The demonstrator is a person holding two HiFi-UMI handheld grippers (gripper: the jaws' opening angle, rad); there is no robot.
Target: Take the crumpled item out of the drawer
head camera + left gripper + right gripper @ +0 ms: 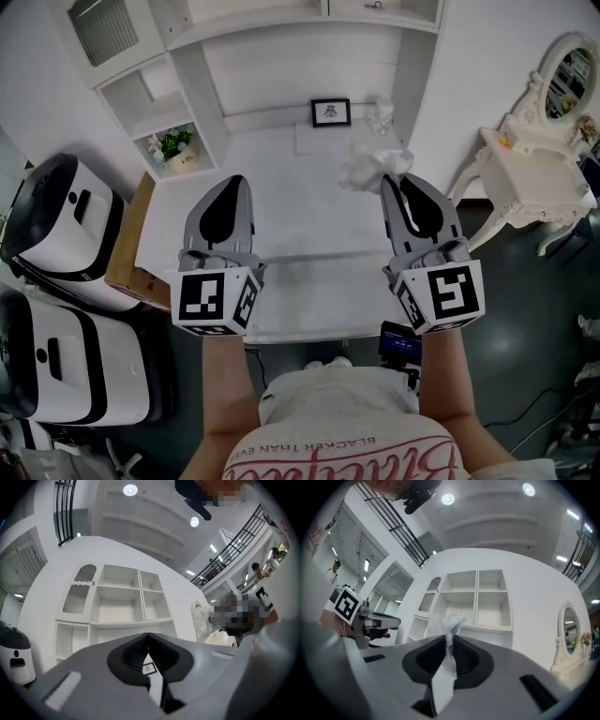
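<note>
A crumpled white, thin item [373, 161] hangs above the white desk [309, 211], pinched in my right gripper [390, 178]. In the right gripper view the item [446, 620] sticks up from between the jaws of that gripper [448, 637], which are shut on it, and a strip of it trails down between them. My left gripper [231, 180] is level with the right one, over the desk's left half. Its jaws [148, 635] meet at the tips with nothing between them. The left gripper view also catches the crumpled item [201, 618] off to the right. No open drawer shows.
A small framed picture [330, 112] and a clear crinkled object [382, 114] stand at the desk's back. A potted plant [173, 143] sits in a shelf cubby at left. White machines [56, 220] and a wooden board [127, 246] flank the left; a white vanity table [530, 164] stands right.
</note>
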